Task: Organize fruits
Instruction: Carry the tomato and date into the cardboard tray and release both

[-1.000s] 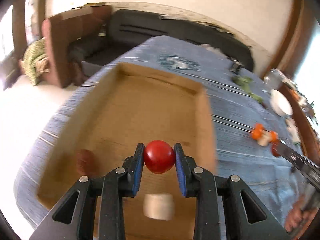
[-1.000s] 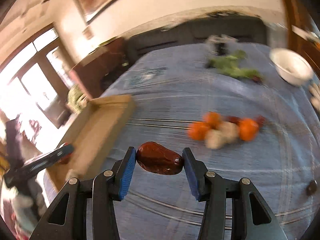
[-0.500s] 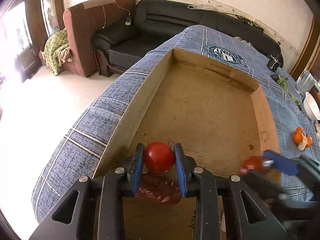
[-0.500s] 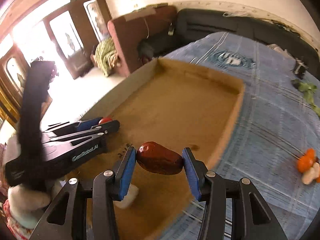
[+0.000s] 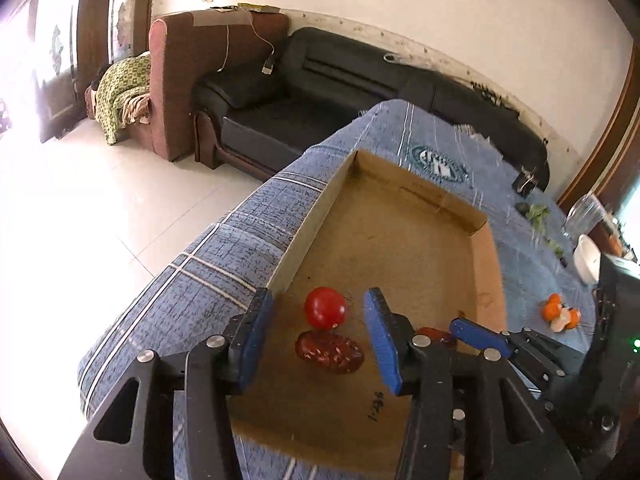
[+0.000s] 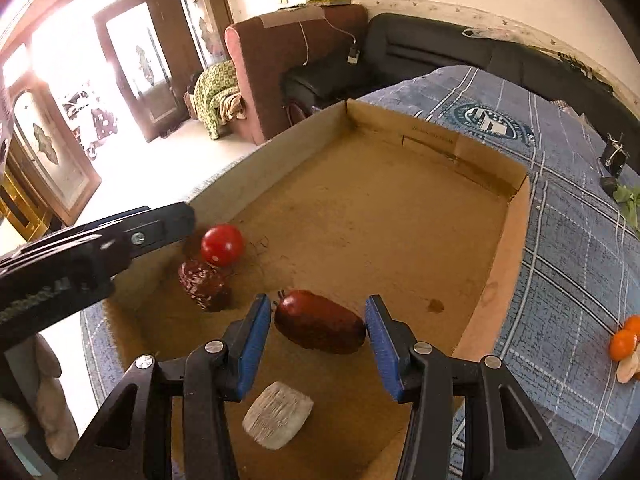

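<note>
A shallow cardboard box [image 5: 486, 264] [image 6: 516, 216] lies on a blue plaid cloth. In it a red tomato [image 5: 325, 307] [image 6: 222, 244] rests beside a dark speckled fruit [image 5: 330, 351] [image 6: 203, 285]. My left gripper [image 5: 320, 334] is open above them, its jaws well apart from the tomato. My right gripper [image 6: 318, 332] is open around a dark red oblong fruit [image 6: 320, 327] that lies on the box floor; its pads are just off the fruit. A pale ridged piece [image 6: 277, 420] lies near the box's front.
Orange fruits and a pale piece [image 5: 560, 312] [image 6: 626, 344] lie on the cloth right of the box. A white bowl [image 5: 586, 258], a glass [image 5: 584, 210] and green leaves [image 5: 536, 212] are further back. A black sofa [image 5: 360, 80] and brown armchair [image 5: 192, 80] stand beyond the table.
My left gripper has opened and let the tomato go into the box next to the speckled fruit. My right gripper has lowered the oblong fruit to the box floor and opened.
</note>
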Tool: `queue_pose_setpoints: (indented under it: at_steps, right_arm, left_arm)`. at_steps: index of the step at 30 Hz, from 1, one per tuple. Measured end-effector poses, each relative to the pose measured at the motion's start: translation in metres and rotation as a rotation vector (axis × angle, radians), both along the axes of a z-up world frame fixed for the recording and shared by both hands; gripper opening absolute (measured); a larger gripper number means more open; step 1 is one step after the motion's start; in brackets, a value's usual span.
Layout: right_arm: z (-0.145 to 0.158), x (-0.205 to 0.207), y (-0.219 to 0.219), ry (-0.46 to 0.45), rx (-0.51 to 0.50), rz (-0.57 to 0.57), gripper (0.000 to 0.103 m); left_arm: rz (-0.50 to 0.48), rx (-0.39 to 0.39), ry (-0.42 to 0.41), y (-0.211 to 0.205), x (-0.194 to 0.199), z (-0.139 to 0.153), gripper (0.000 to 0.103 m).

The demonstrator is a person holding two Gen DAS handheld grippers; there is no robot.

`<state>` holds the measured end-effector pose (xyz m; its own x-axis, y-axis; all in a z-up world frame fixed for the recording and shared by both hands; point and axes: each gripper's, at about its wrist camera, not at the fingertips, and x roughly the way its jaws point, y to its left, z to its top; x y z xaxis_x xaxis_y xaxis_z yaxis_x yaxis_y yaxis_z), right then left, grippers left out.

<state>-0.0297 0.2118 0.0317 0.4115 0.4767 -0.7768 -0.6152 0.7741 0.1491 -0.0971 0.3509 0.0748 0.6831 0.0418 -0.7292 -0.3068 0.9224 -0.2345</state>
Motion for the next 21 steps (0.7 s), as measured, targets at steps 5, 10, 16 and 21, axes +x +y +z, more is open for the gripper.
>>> queue_pose_setpoints:
  at_steps: [5, 10, 16, 21]
  right_arm:
    - [0.017, -0.011, -0.024, -0.017, 0.062, -0.038, 0.062]
    - [0.036, -0.028, -0.064, -0.049, 0.131, -0.112, 0.067]
    - [0.044, -0.04, -0.127, -0.069, 0.158, -0.22, 0.071]
    - [0.029, -0.038, -0.206, -0.064, 0.11, -0.362, 0.071]
  left_arm:
    - [-0.004, -0.048, -0.044, -0.012, -0.019, 0.013, 0.052]
    - [-0.066, -0.071, -0.078, -0.042, -0.027, 0.025, 0.057]
    - [-0.18, -0.047, -0.082, -0.091, -0.028, 0.033, 0.058]
    - [-0.264, -0.02, -0.076, -0.128, -0.025, 0.035, 0.06]
